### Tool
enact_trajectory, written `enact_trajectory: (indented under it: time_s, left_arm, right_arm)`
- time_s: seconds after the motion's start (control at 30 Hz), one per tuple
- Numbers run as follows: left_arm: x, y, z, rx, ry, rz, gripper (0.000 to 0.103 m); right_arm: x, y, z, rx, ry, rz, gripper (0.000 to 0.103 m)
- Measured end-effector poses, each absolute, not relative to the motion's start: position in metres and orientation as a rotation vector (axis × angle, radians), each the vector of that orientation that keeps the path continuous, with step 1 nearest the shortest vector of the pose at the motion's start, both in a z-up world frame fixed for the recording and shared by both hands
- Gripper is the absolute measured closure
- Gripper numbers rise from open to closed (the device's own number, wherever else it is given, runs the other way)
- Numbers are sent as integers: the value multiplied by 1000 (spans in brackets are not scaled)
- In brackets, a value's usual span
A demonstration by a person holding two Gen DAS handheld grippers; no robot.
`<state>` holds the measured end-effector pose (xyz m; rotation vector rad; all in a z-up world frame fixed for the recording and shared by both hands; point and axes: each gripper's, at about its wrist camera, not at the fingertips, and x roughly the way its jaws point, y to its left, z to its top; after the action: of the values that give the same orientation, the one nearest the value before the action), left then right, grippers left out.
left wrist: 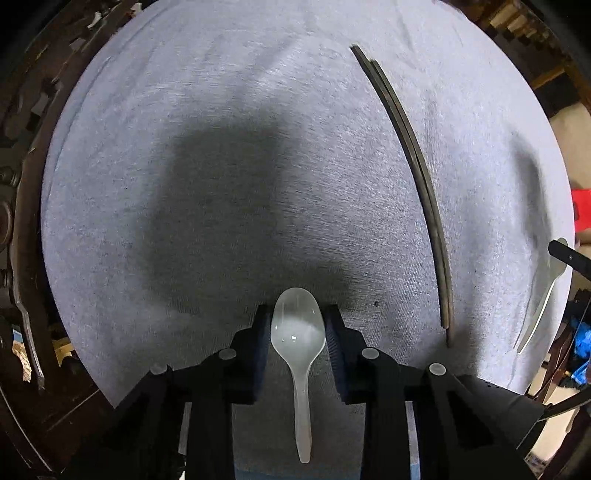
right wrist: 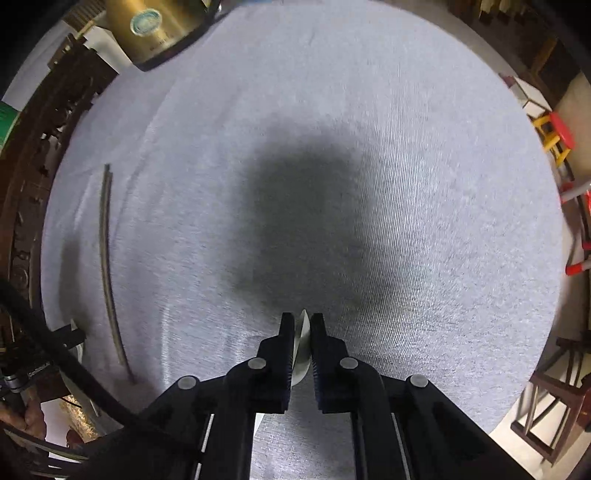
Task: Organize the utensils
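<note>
A clear plastic spoon (left wrist: 298, 332) sits bowl-forward between the fingers of my left gripper (left wrist: 297, 314), which is shut on its bowl above the grey cloth (left wrist: 184, 184). A pair of dark chopsticks (left wrist: 410, 158) lies on the cloth to the right; it also shows in the right wrist view (right wrist: 109, 266) at the left. My right gripper (right wrist: 303, 321) is shut on a second clear spoon (right wrist: 302, 343), held edge-on. That spoon (left wrist: 543, 295) and a right fingertip (left wrist: 569, 254) show at the right edge of the left wrist view.
The grey cloth (right wrist: 406, 184) covers a round dark carved wooden table (right wrist: 33, 184). A gold tin (right wrist: 155, 29) stands at the far edge. A red and yellow stool (right wrist: 557, 136) and wooden furniture (right wrist: 554, 406) stand beyond the right rim.
</note>
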<state>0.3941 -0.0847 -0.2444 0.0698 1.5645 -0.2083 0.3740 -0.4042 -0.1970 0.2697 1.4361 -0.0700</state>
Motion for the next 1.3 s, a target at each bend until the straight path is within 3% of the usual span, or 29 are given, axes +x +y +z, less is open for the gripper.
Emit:
enact_trajectory:
  time_s: [0.2, 0.43, 0.83, 1.03, 1.3]
  left_arm:
    - [382, -62, -203, -35, 1406, -196, 72]
    - [332, -49, -135, -86, 988, -131, 72]
    - [215, -47, -74, -101, 508, -190, 72]
    - [167, -46, -47, -149, 359, -311, 72]
    - [143, -75, -60, -111, 276, -397, 72]
  right_arm:
    - [352, -399, -153, 218, 1260, -73, 94]
    - [303, -386, -107, 151, 949, -81, 94]
    - [175, -305, -40, -124, 368, -87, 94]
    - [127, -277, -21, -107, 207, -36, 94]
    - [104, -241, -20, -94, 103, 14, 93]
